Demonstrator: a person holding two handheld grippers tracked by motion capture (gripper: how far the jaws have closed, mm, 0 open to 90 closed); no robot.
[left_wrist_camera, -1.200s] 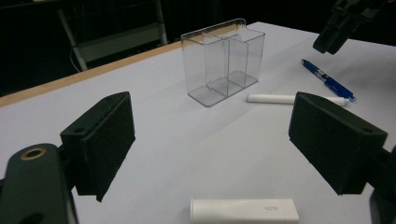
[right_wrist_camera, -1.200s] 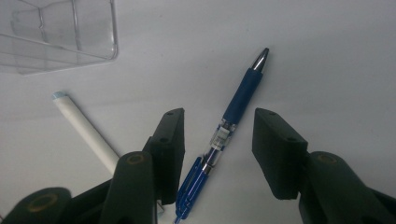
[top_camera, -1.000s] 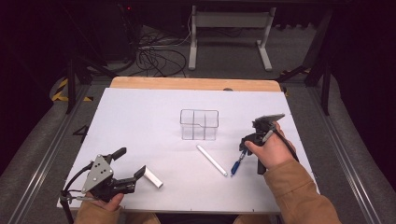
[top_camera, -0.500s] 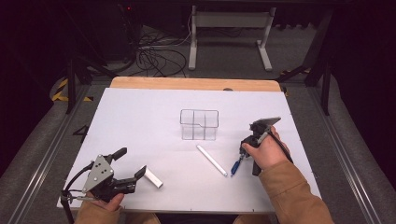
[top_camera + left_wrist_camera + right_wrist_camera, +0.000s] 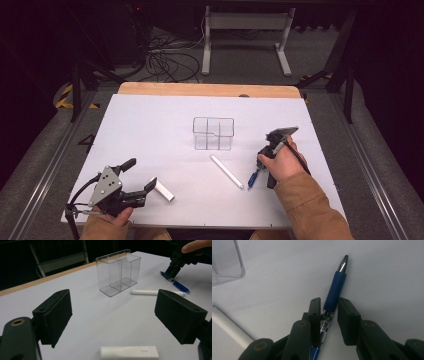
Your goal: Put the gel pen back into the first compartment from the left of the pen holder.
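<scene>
Pen (image 5: 334, 290), blue, lies flat on the counter (image 5: 150, 130), well to the right of the clear box (image 5: 213, 133) and a little nearer the person, its long axis running along the line of the right tool (image 5: 329, 315). That tool stands over the barrel with a jaw on either side; the jaws have just been closing and are now narrow, one pad touching the barrel, the other a sliver off it, so I judge the grip not quite made. The left tool (image 5: 142, 180) rests far to the left of the box, jaws wide and holding nothing, a white stick (image 5: 129, 352) just ahead. Clearly the right hand (image 5: 282, 162) is nearer.
</scene>
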